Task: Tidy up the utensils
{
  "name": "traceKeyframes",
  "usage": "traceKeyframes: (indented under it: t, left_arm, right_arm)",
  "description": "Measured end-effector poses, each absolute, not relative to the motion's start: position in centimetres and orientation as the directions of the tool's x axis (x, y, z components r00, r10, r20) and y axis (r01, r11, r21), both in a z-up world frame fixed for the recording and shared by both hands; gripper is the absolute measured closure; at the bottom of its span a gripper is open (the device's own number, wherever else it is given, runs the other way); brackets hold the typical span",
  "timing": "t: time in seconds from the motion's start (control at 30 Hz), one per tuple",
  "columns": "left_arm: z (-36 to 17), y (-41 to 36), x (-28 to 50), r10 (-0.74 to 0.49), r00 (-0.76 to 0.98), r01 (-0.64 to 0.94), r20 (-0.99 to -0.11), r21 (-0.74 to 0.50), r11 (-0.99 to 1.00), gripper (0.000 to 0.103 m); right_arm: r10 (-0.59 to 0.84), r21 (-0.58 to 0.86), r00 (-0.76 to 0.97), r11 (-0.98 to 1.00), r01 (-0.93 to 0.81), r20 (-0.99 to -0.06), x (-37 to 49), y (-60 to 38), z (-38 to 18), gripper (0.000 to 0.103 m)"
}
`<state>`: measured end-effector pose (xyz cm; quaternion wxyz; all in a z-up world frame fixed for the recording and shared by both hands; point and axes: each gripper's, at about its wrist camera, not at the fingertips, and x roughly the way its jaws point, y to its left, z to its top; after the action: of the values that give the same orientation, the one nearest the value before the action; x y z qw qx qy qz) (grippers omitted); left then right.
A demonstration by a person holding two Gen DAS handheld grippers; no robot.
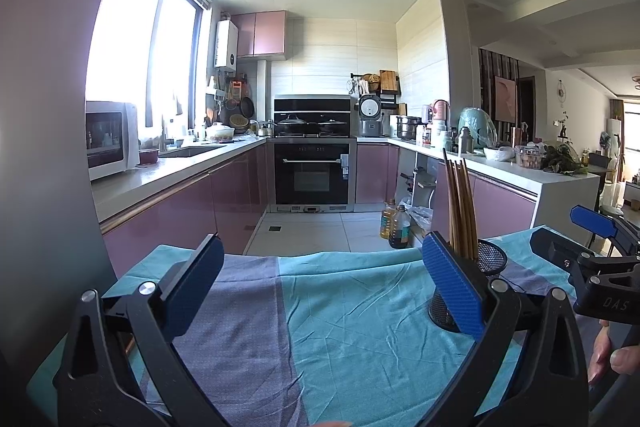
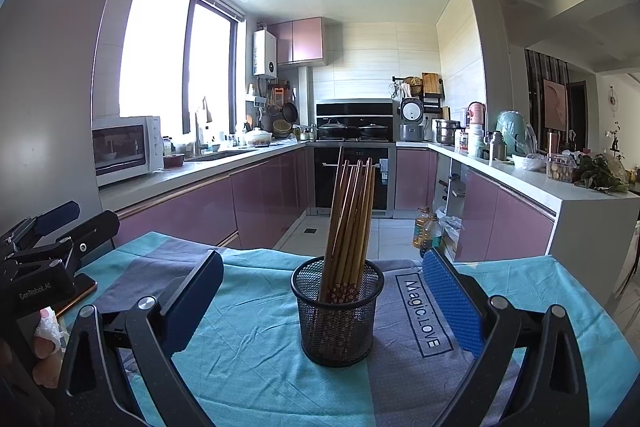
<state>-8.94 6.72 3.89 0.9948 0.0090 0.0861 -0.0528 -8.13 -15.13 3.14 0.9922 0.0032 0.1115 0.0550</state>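
A black mesh holder (image 2: 337, 311) stands on the table with several brown wooden chopsticks (image 2: 352, 215) upright in it. My right gripper (image 2: 322, 295) is open and empty, its fingers on either side of the holder, a little short of it. My left gripper (image 1: 322, 287) is open and empty over the cloth, left of the holder (image 1: 486, 263), which shows partly behind its right finger with the chopsticks (image 1: 460, 203). The right gripper also shows at the right edge of the left wrist view (image 1: 592, 239).
A teal and grey cloth (image 2: 248, 339) printed "Magic.LOVE" covers the table. Beyond the far edge lies a kitchen floor with oil bottles (image 2: 427, 231), purple cabinets, an oven (image 1: 312, 171) and crowded counters. A phone-like object (image 2: 78, 293) lies at the table's left.
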Motion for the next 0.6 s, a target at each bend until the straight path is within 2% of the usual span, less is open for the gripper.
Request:
traceKeyframes:
  t: [0.6]
  left_arm:
    - [4.18, 6.46, -9.01, -0.097, 0.981, 0.101, -0.169, 0.012, 0.995, 0.005]
  right_arm:
    - [0.11, 0.024, 0.97, 0.994, -0.107, -0.215, -7.99, -15.09, 3.23, 0.007]
